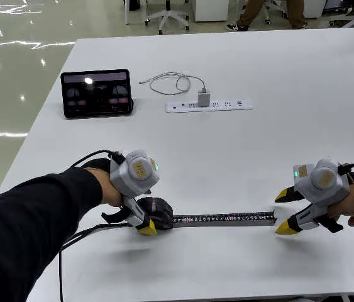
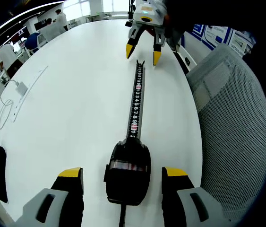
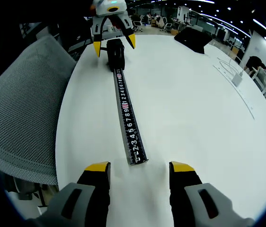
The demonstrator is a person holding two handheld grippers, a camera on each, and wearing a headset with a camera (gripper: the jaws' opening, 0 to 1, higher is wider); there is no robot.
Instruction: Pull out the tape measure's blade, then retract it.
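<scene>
Between the wide left tongs (image 2: 123,173) the black tape measure case (image 2: 127,176) sits loose, so its long dark blade (image 2: 135,101), free before the wide right tongs (image 3: 140,166), may snap back.

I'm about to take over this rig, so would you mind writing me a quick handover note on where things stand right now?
Left claw: open, straddling the tape measure case on the table, with gaps showing either side of it.
Right claw: open, holding nothing, just short of the tip of the blade.
Done: the blade is pulled out and lies flat on the table between the two claws.
Left: retract the blade into the case.
</scene>
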